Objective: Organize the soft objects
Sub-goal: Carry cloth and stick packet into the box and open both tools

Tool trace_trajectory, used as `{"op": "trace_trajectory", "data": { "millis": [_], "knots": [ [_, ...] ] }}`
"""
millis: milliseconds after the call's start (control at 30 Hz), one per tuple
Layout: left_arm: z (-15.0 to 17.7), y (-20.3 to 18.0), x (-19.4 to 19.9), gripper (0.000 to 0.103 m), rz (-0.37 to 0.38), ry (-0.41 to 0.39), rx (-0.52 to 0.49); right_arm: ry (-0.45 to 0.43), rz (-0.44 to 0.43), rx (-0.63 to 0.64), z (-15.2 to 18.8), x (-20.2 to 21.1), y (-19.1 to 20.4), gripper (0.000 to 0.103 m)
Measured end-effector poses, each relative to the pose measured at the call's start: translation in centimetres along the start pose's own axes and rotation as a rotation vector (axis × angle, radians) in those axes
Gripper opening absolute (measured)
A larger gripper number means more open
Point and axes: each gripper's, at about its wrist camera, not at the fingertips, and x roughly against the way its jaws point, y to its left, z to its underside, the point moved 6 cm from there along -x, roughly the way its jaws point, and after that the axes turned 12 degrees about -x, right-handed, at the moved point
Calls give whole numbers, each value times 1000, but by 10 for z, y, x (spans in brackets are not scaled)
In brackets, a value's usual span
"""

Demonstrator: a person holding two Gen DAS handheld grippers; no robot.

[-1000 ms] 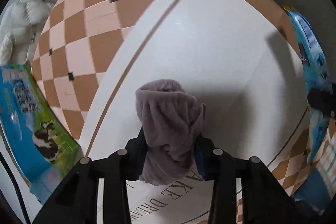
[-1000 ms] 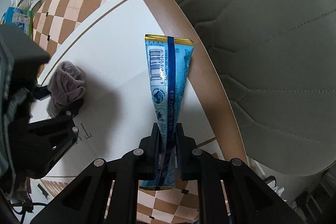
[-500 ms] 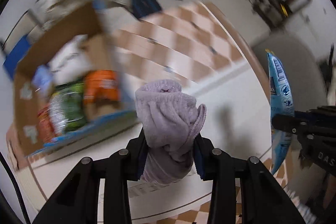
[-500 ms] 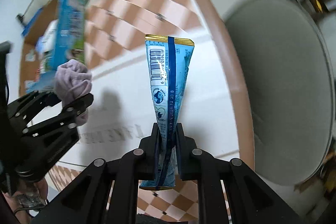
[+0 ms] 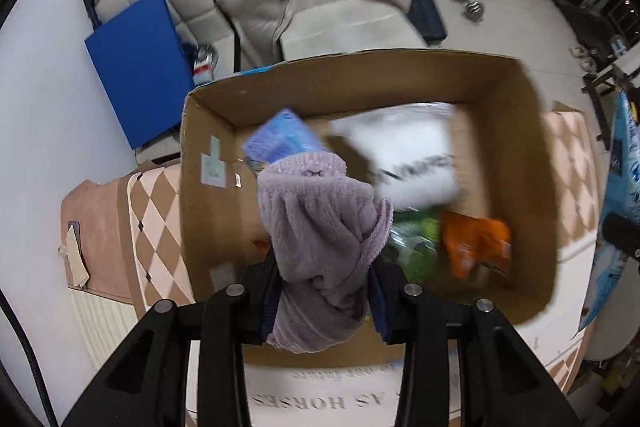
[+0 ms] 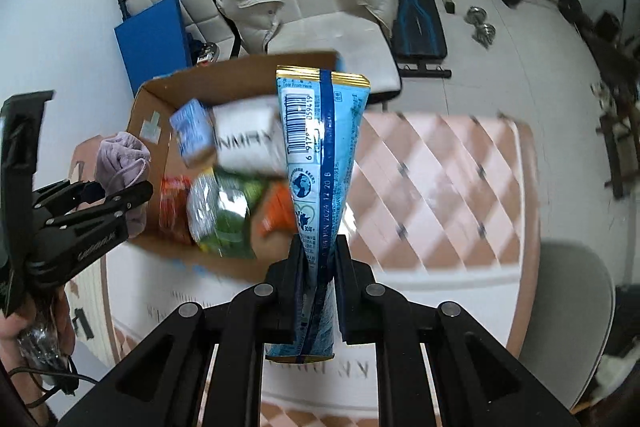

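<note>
Left wrist view: the left gripper is clamped on a lilac fleece cloth, held over the near wall of an open cardboard box on the table. Snack packets lie in the box from 12 to 3 o'clock of the cloth. Right wrist view: the right gripper is closed on an upright blue packet, with the box at 10 o'clock.
</note>
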Motion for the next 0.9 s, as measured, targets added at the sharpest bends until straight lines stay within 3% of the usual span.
{"op": "trace_trajectory", "data": {
  "millis": [133, 500, 667, 733, 767, 800, 833, 900],
  "knots": [
    [-9, 22, -36, 35, -5, 87, 8, 30, 89, 18, -39, -42, 36, 14],
    [-7, 52, -105, 37, 20, 255, 38, 91, 257, 71, -74, -132, 58, 14],
    [-7, 53, -107, 45, 95, 251, 85, 124, 272, 77, -78, -152, 61, 15],
    [-7, 54, -103, 46, 133, 240, 113, 151, 270, 78, -76, -156, 62, 20],
    [-7, 55, -101, 47, 141, 233, 124, 152, 275, 81, -75, -155, 61, 29],
    [-8, 56, -98, 48, 145, 225, 125, 148, 279, 88, -75, -154, 62, 44],
    [-8, 56, -96, 52, 144, 221, 126, 141, 280, 93, -74, -152, 63, 53],
    [-7, 58, -88, 72, 151, 203, 135, 136, 276, 105, -72, -147, 66, 64]
  ]
}}
